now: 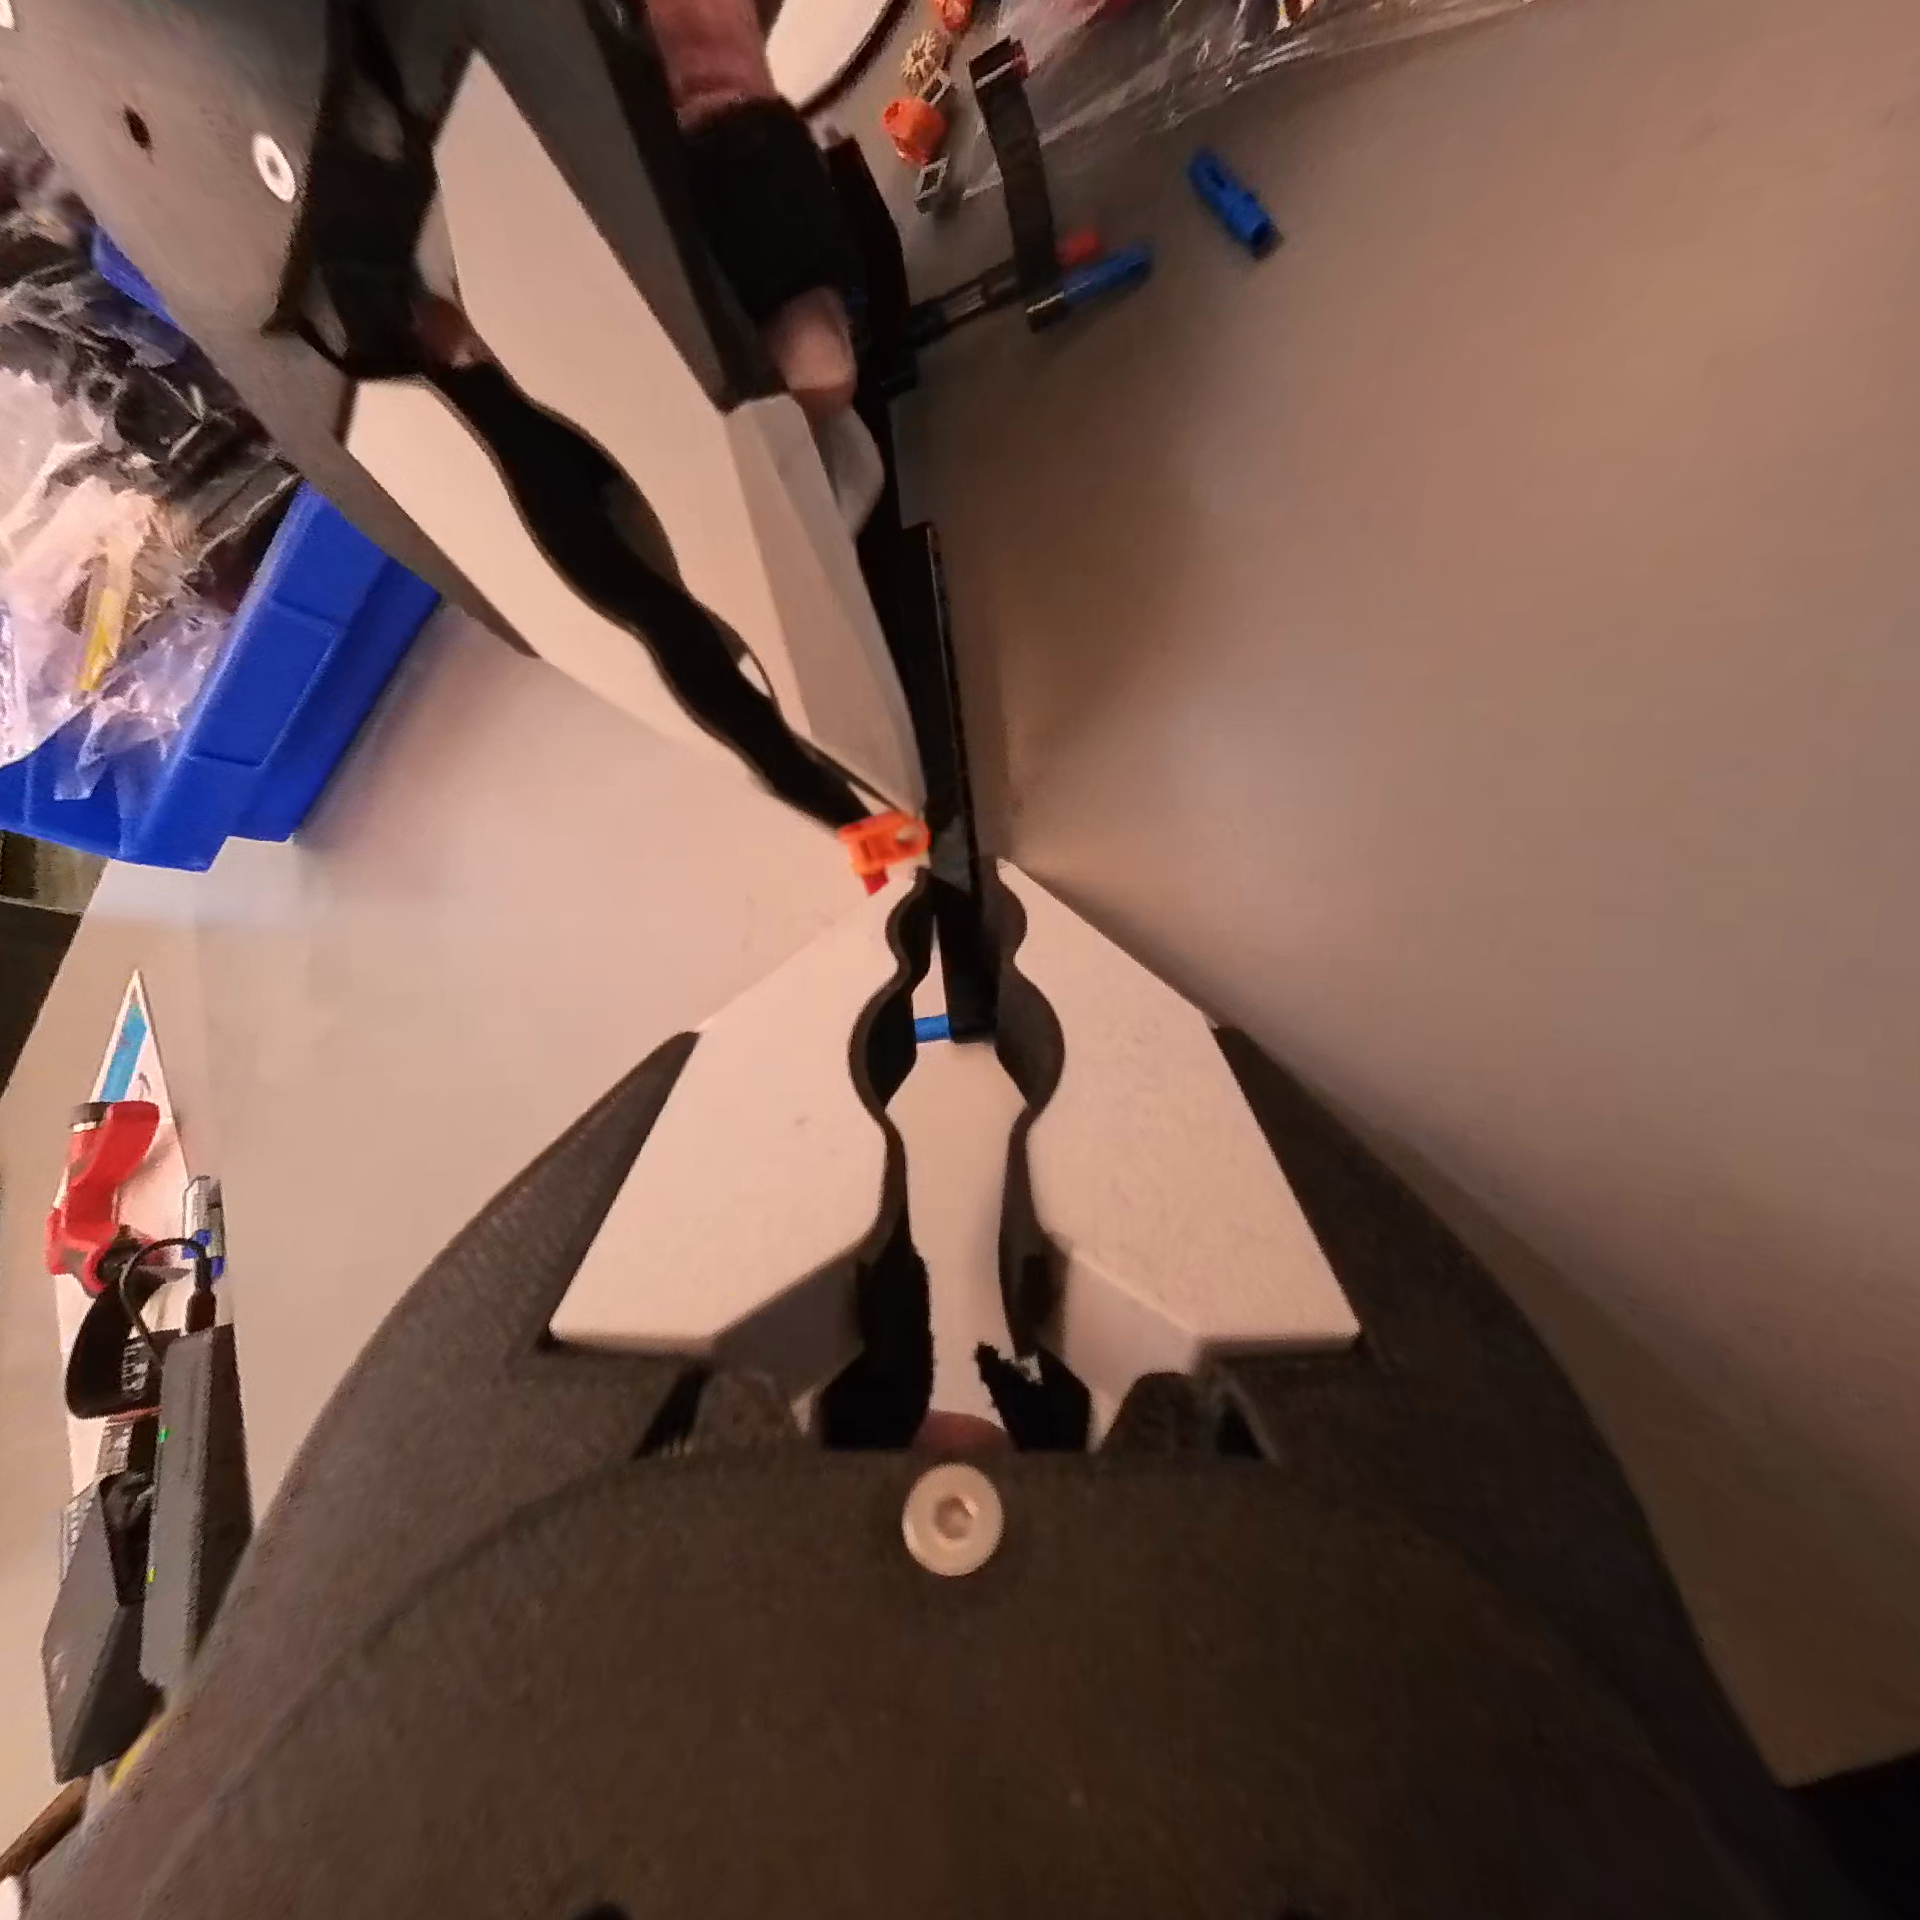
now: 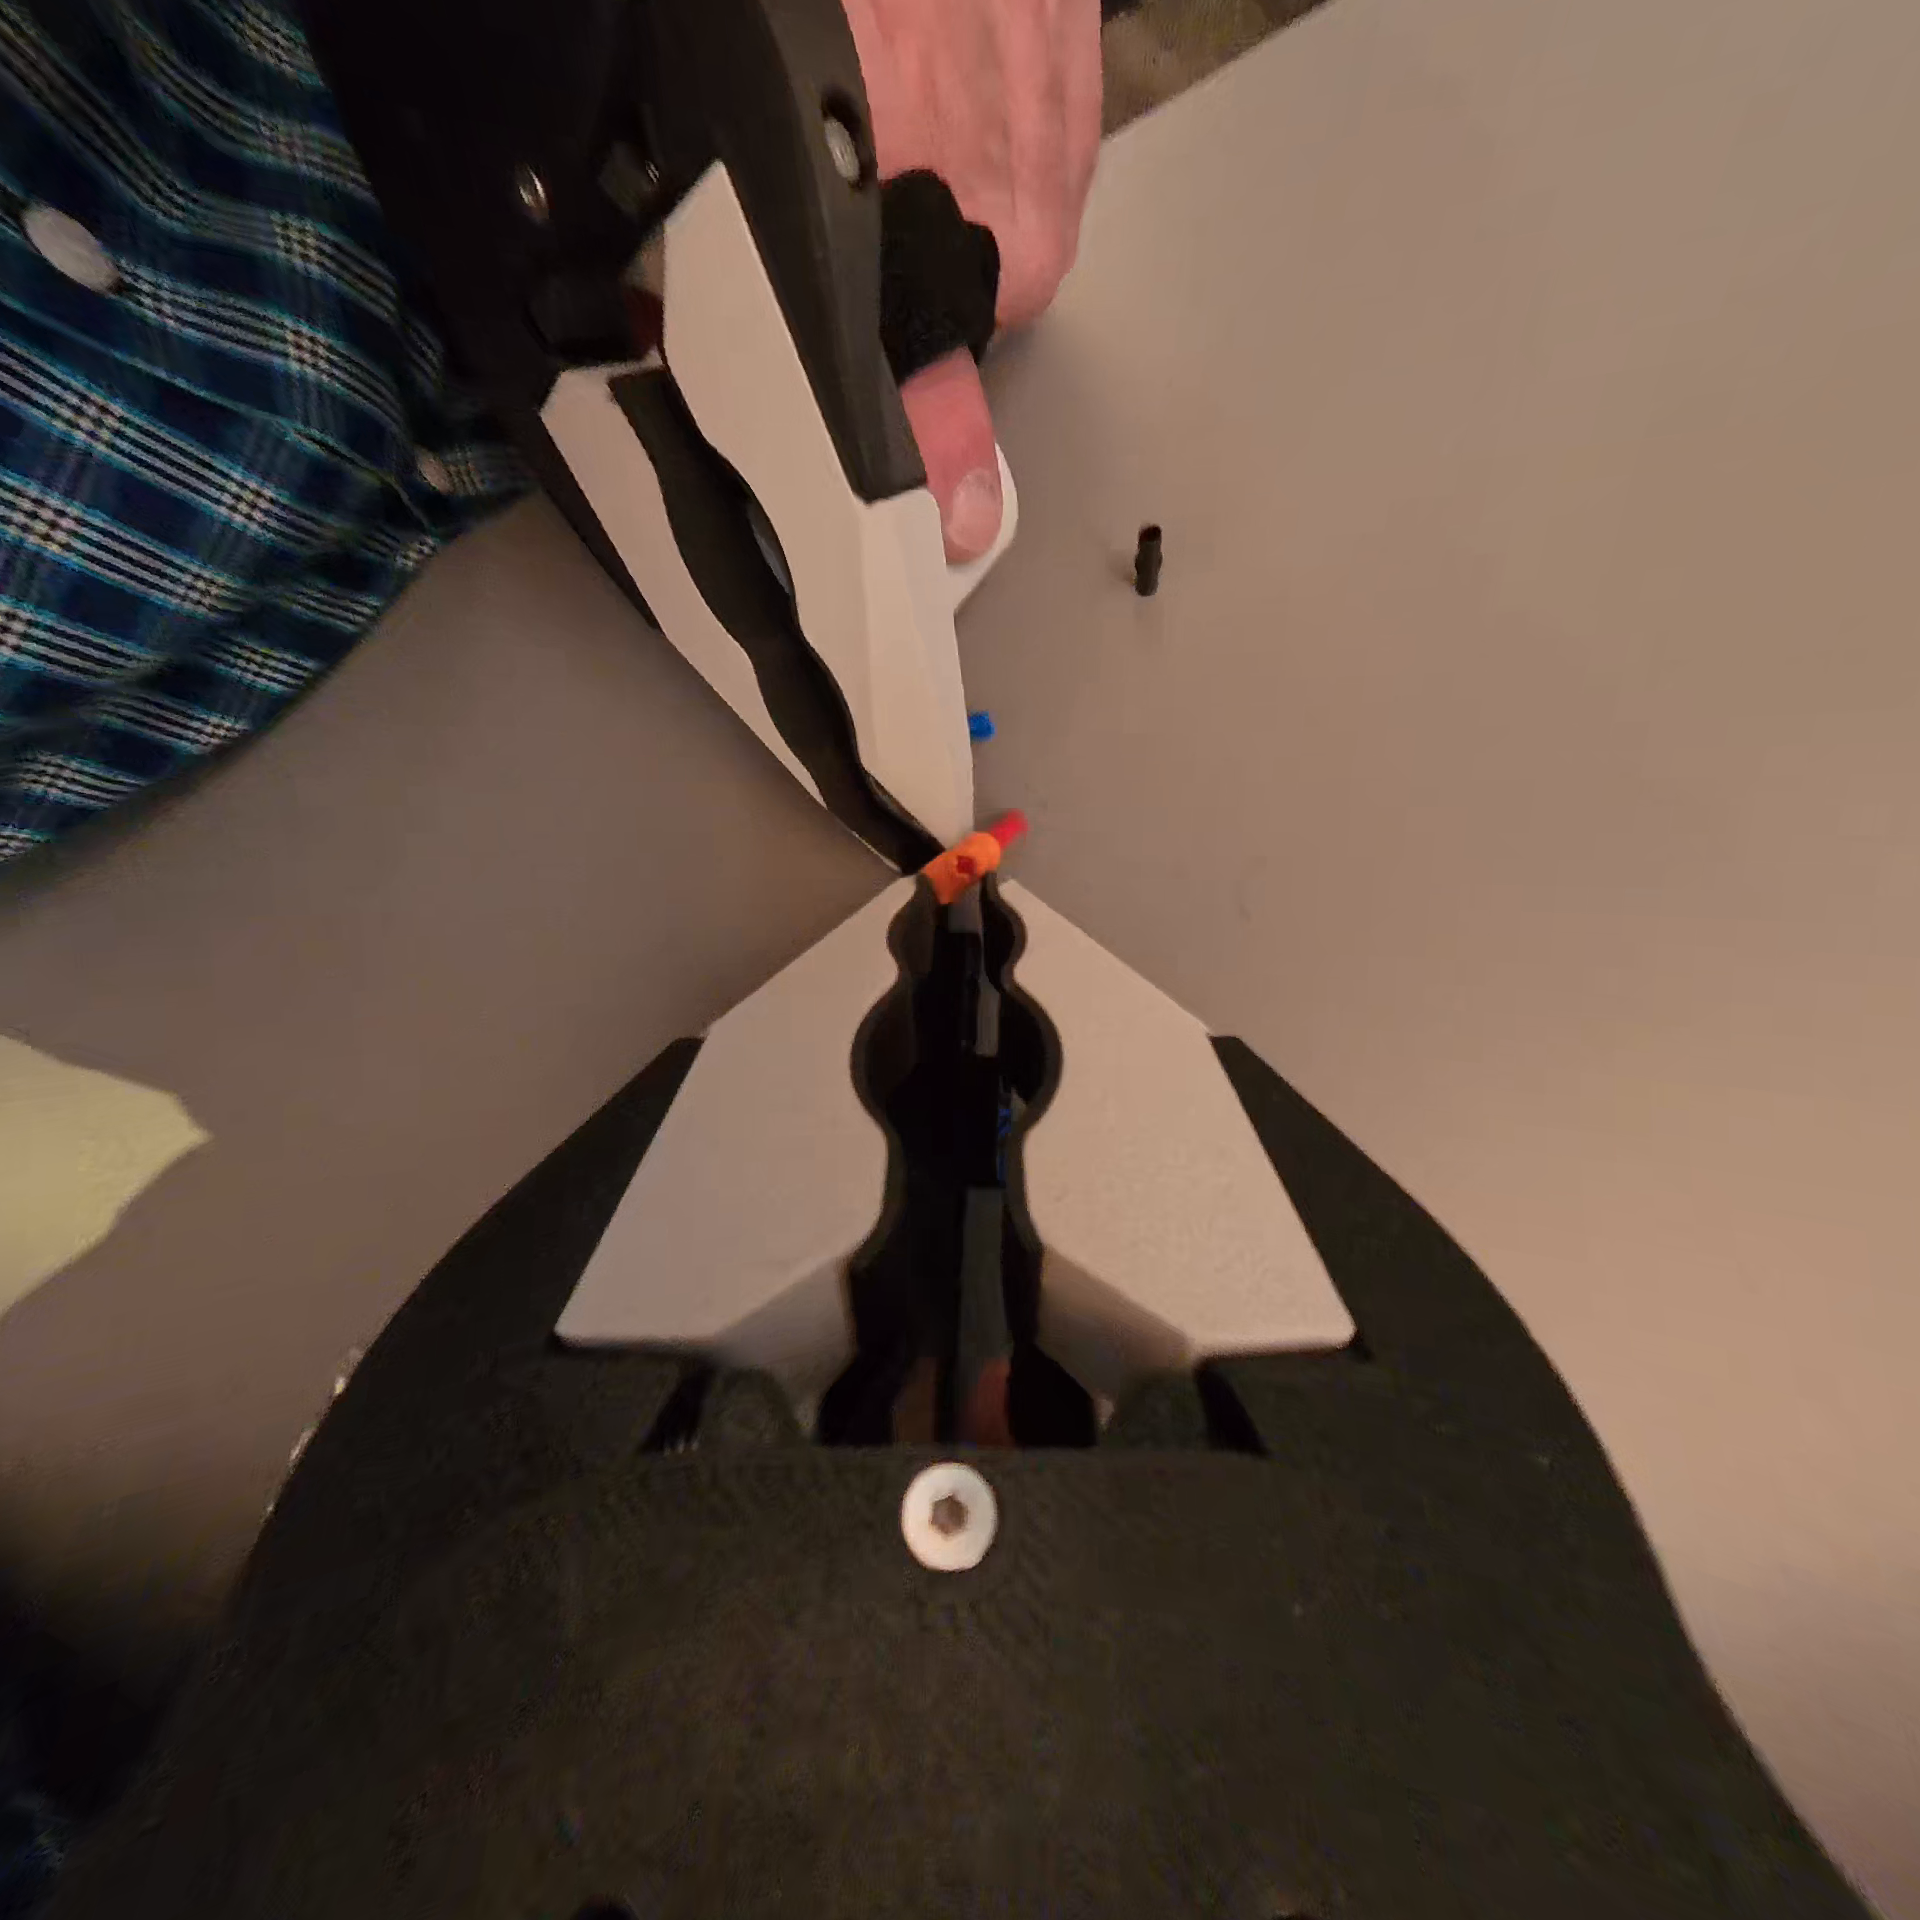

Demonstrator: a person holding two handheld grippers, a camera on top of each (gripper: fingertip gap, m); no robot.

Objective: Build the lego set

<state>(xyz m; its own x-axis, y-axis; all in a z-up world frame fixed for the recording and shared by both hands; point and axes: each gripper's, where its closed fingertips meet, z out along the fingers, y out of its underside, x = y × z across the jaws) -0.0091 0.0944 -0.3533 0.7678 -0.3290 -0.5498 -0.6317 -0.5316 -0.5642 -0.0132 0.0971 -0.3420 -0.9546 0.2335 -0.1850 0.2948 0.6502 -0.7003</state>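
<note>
Pale beige tabletop (image 1: 1455, 623) fills the right half of both views, and from my remote seat I see the two grippers meeting tip to tip over it. At the centre of the left wrist view my left gripper (image 1: 961, 883) has its jaws nearly together around the lower end of a long black beam (image 1: 951, 727), which runs upward from the tips; a short blue pin (image 1: 932, 1027) sticks out of the beam between the fingers. The right gripper (image 1: 902, 816) comes in from the upper left of that frame, its tips pinched on a small orange connector (image 1: 881, 844) that touches the beam's left side. The right wrist view shows the same meeting from the other side: my right gripper (image 2: 961, 878) is closed to a narrow gap on the orange connector (image 2: 964, 868), a red pin (image 2: 1006, 828) pokes out just beyond it, and the left gripper (image 2: 930, 831) descends from the upper left with a thumb on it. Loose pieces lie at the top of the left wrist view, among them a blue pin part (image 1: 1231, 200) and an orange round part (image 1: 912, 130). A blue bin (image 1: 281, 707) holding clear bags sits at the left edge. A plaid sleeve (image 2: 177, 468) fills the upper left of the right wrist view.
</note>
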